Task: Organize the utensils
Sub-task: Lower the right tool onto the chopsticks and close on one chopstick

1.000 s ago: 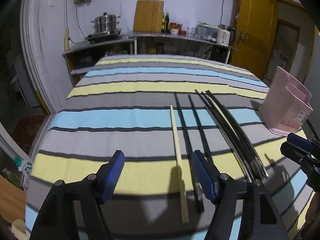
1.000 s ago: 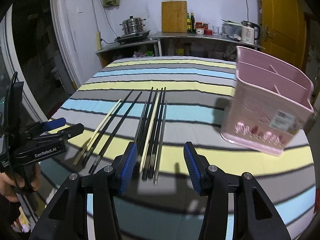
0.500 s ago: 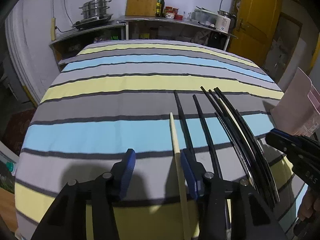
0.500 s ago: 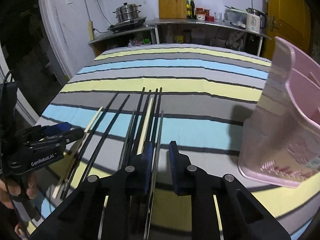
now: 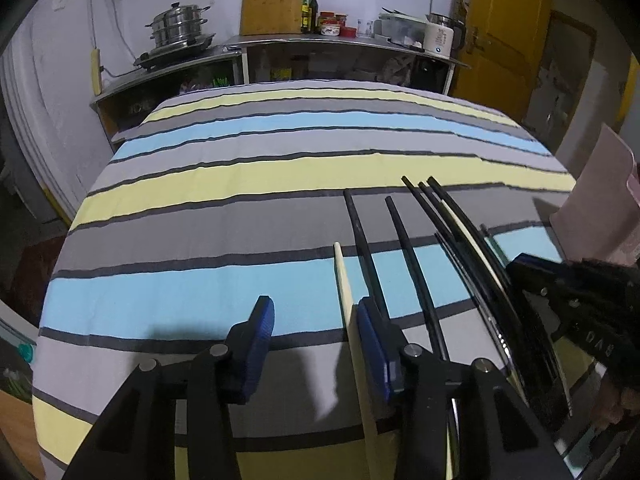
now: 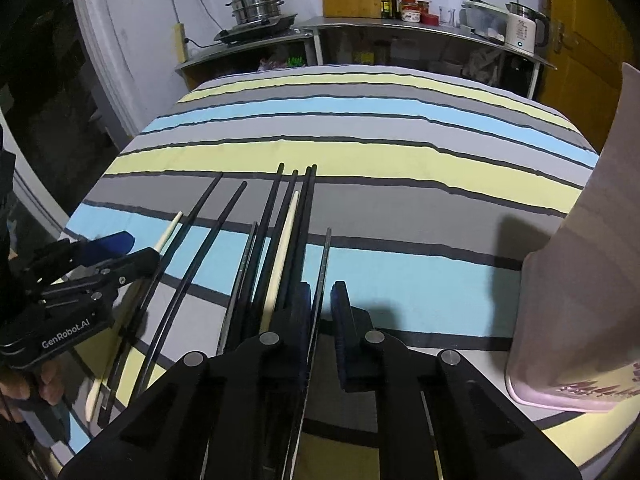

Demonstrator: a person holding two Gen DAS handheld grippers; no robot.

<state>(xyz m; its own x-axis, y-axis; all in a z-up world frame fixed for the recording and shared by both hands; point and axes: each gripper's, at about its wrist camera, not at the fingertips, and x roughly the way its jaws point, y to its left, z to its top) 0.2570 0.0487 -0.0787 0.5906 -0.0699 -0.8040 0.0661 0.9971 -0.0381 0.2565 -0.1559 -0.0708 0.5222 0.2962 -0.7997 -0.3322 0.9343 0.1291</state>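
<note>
Room: a kitchen counter point(image 5: 344, 42) runs along the far wall at 12 o'clock, carrying a steel steamer pot point(image 5: 178, 24), an upright wooden cutting board point(image 5: 272, 2), bottles and a white kettle point(image 6: 520, 32); a yellow door point(image 5: 504, 32) stands at 1 o'clock.
Surface: a table under a striped cloth point(image 5: 240, 168) in grey, yellow and blue bands fills both of my views.
Chopsticks: they lie side by side on the cloth, tips toward 12 o'clock. A pale wooden chopstick point(image 5: 345, 280) is leftmost, then two separate black chopsticks point(image 5: 404, 236), then a tight bundle point(image 6: 280, 232) of black sticks with one pale stick among them.
Metal chopstick: a thin metal chopstick point(image 6: 324, 264) lies at the right edge of the bundle.
Holder: a pink utensil holder point(image 6: 580, 300) stands on the cloth at 3 o'clock in my right view, well apart from the sticks.
My left gripper point(image 5: 316, 344): fingers spread, blue pads point(image 5: 262, 334) low over the cloth; the pale wooden chopstick runs just inside my right-hand pad, and I cannot tell whether it touches.
My right gripper point(image 6: 322, 308): fingers drawn close, only a narrow gap between them; the metal chopstick passes through that gap. Whether the pads actually press it, I cannot tell.
Mutual position: each gripper appears at the edge of the other's view, mine left at 9 o'clock, mine right at 3 o'clock.
</note>
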